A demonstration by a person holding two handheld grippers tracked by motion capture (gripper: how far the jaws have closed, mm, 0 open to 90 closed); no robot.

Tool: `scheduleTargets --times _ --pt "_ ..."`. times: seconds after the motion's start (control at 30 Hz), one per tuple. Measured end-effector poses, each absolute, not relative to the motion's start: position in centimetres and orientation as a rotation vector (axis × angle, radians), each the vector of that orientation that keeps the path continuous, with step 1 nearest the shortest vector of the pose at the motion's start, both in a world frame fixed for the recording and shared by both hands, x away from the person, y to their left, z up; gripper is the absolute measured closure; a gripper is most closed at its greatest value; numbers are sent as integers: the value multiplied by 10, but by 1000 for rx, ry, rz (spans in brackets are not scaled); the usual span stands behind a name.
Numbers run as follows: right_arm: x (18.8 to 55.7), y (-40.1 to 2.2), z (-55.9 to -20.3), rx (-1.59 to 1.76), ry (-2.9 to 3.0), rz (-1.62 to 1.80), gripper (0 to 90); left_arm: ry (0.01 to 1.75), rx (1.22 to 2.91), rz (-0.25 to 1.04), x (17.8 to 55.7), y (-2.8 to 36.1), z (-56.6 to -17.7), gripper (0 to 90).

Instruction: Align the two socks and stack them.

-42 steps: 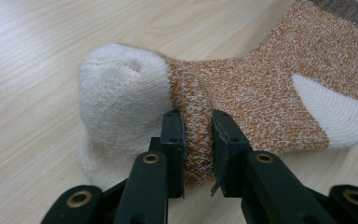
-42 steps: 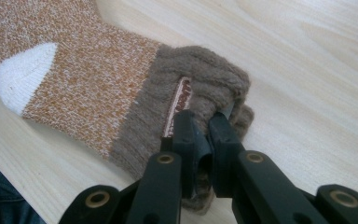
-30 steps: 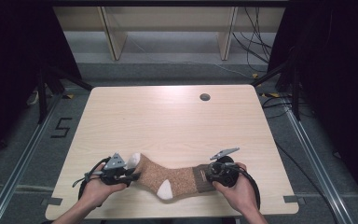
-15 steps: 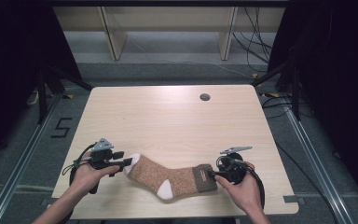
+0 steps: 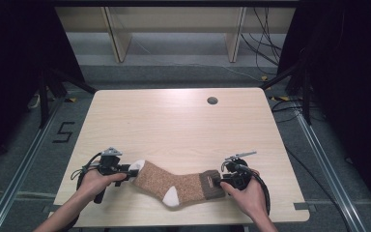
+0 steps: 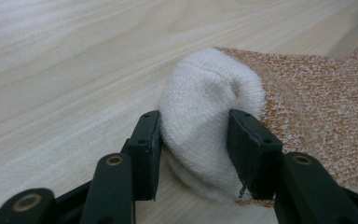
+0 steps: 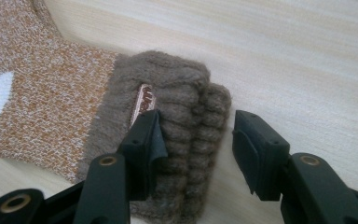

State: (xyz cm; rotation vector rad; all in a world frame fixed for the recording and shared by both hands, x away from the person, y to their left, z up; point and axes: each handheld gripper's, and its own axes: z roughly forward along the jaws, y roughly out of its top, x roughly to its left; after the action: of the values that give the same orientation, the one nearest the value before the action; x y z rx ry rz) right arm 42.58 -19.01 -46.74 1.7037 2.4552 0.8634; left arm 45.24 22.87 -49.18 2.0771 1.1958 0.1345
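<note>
Since a second ago the left tool has slid out from over the sock to its toe end, and both tools' jaws sprang apart and have just been easing back in.

High view: the sock lies flat near the front edge of the tabletop, white toe to the left, brown cuff to the right, white heel patch pointing toward us. The right tool sits at the cuff.

Left gripper view: the white toe bulges between the jaws, which stand about half wide. The pads look to be just brushing the knit, not squeezing it, so we'd call that loose rather than held.

Right gripper view: the jaws stand fairly wide. The left pad rests on the ribbed cuff by a small label; the right pad is off the cloth, over bare wood.

Handling-wise we reckon it's light, floppy and grippy, nothing to break. It'll sag if lifted at one end, so toe and cuff are the sensible holds.
</note>
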Motion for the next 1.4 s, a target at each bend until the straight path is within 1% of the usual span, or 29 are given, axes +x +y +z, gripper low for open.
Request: scheduleTargets --times 0.03,0.1,0.23,0.27,0.37,0.47,0.9,1.17,1.2,1.27,1.3,1.33,1.4 --pt "429 -193 -469 1638 2480 885 544 1188 2065 112 453 229 -493 560" --pt "430 -192 -471 1657 2497 893 602 1197 2051 93 453 231 -495 604" --pt "431 -193 -472 1647 2511 924 706 1191 2048 104 451 231 -494 708" --pt "430 -192 -469 1706 2509 912 722 1180 2052 94 452 232 -494 724" --pt "432 -194 -469 1660 2502 907 749 1187 2046 108 452 231 -494 746" --pt "436 -195 -469 1622 2492 913 756 1184 2053 116 453 229 -493 752" --pt "453 -196 -465 1646 2454 853 758 1197 2059 148 464 219 -491 756" --pt "481 -198 -465 1616 2406 836 758 1189 2054 191 479 212 -492 751" --pt "482 -196 -465 1654 2390 840 757 1191 2053 189 481 212 -492 748" --pt "488 -197 -466 1594 2399 834 752 1197 2052 207 483 211 -491 743" --pt "486 -194 -464 1676 2383 826 748 1195 2054 215 484 211 -491 739" --pt "489 -197 -466 1584 2401 836 740 1202 2054 217 484 210 -490 732" --pt "489 -197 -465 1575 2389 856 704 1180 2039 251 483 211 -488 686"
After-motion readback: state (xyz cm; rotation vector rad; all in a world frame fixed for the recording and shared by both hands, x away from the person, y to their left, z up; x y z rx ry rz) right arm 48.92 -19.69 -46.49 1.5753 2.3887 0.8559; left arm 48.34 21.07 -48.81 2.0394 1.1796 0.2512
